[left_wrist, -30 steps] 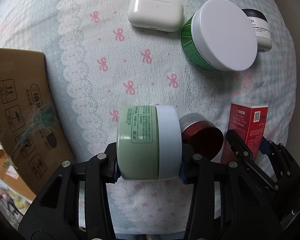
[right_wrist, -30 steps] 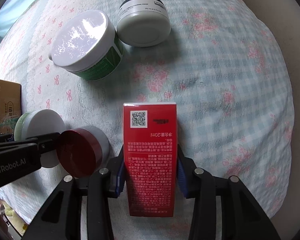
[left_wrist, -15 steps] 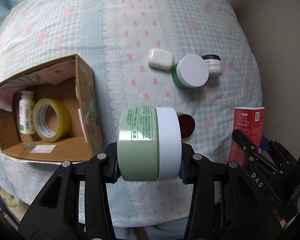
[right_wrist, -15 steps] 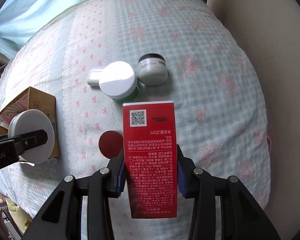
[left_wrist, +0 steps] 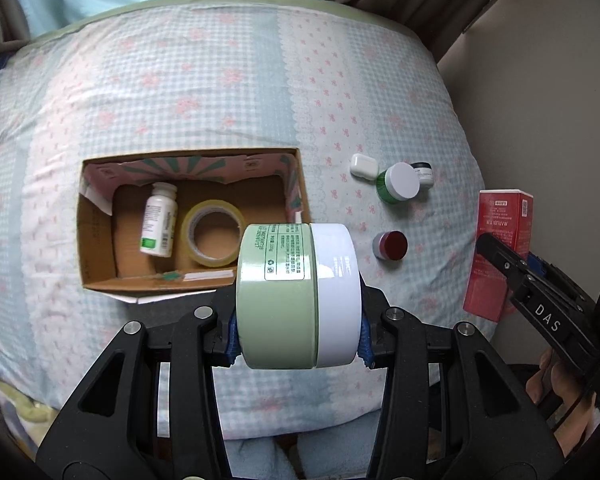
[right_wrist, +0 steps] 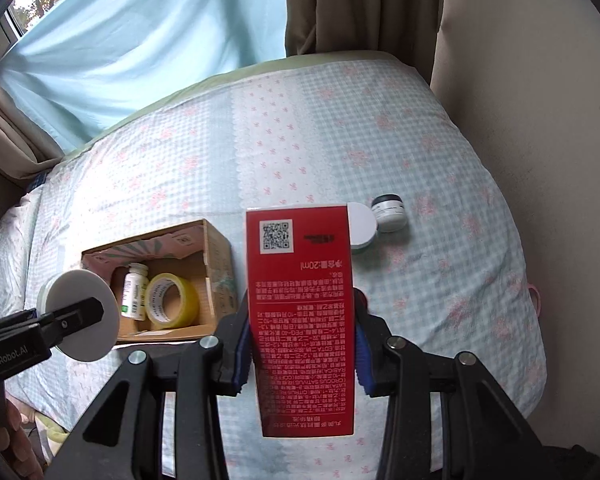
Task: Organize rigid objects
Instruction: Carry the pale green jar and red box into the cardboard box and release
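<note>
Red carton (right_wrist: 302, 320) clamped in right hand-held gripper (right_wrist: 302, 354) (printed side up), cardboard box (right_wrist: 216, 252) beyond

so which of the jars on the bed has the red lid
The small jar lying alone on the bed, nearest the box. The other two, a green jar with a white lid and a white jar with a black lid, sit together farther back.

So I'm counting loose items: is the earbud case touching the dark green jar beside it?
Apart. The left wrist view shows a thin strip of bedsheet between the earbud case and the dark green jar.
</note>
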### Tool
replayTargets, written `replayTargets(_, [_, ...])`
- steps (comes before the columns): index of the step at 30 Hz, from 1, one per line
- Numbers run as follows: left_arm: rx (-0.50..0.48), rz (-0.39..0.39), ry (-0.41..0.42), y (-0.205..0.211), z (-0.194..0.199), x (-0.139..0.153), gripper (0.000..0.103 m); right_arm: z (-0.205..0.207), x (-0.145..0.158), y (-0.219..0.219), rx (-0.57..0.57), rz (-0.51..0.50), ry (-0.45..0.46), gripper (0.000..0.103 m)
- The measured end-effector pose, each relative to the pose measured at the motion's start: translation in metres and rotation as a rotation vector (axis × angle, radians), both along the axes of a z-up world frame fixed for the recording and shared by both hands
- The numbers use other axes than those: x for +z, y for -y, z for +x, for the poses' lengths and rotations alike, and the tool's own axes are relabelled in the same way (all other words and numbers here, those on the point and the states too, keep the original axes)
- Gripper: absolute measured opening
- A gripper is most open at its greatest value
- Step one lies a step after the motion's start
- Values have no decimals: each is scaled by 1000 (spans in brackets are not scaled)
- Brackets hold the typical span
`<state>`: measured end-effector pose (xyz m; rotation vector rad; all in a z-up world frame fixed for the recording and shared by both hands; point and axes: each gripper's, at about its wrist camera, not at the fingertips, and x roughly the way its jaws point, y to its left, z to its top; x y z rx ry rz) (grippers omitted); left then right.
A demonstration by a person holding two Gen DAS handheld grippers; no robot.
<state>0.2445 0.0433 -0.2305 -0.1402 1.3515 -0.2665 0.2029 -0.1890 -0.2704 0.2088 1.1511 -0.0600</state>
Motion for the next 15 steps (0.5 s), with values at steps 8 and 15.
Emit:
replayTargets(8, [21,52,11,-99,-13,-4,39,7,17,-86,15,84,31,38])
replayTargets(15, [92,65,-6,-154,-18,-19,39,15,9,-143,82,135,6,38])
